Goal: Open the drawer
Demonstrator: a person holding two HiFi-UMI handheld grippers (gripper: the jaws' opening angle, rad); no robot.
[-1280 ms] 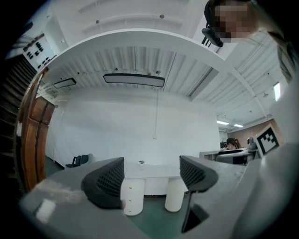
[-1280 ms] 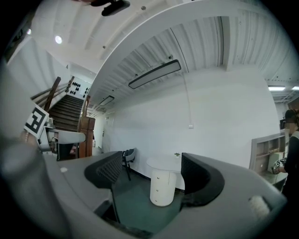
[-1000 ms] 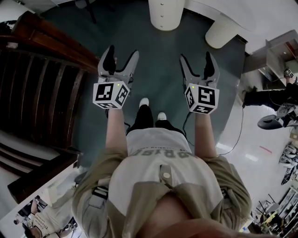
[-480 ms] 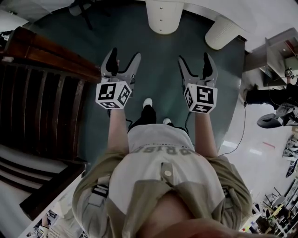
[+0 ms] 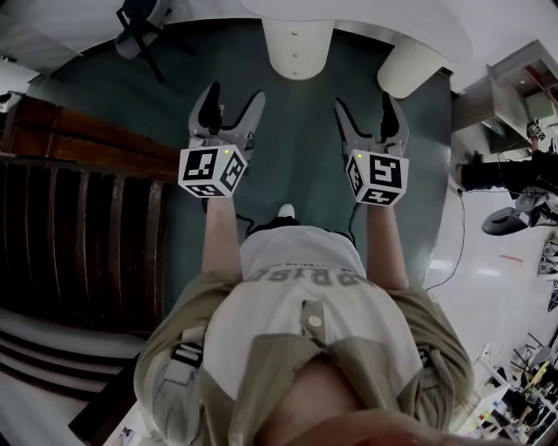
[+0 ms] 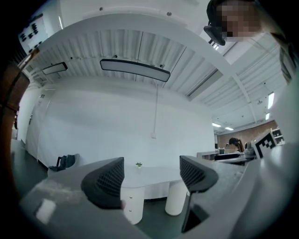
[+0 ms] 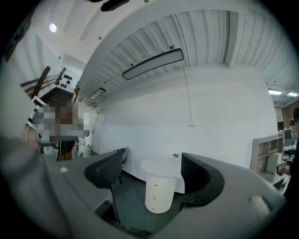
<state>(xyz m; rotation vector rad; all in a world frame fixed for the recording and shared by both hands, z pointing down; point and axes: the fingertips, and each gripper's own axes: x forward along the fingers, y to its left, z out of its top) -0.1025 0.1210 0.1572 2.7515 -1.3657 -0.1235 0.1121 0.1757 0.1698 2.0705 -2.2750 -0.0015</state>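
A white rounded drawer pedestal (image 5: 296,48) with small knobs stands under a white table, ahead of me on the teal floor. It appears between the jaws in the right gripper view (image 7: 159,191) and low between them in the left gripper view (image 6: 133,207). My left gripper (image 5: 228,104) is open and empty, held in the air short of the pedestal and a little to its left. My right gripper (image 5: 364,109) is also open and empty, level with the left one and to the pedestal's right. In their own views the left gripper (image 6: 152,177) and right gripper (image 7: 152,172) hold nothing.
A second white round table leg (image 5: 408,70) stands right of the pedestal. A dark wooden staircase (image 5: 78,226) fills the left side. An office chair (image 5: 139,22) is at the far left. A small plant (image 6: 138,164) sits on the white table top. Desks and cables lie at the right.
The person has stepped forward: the pedestal and table have drawn closer and the wooden stairs have slid back along the left. Both grippers stay open and level.
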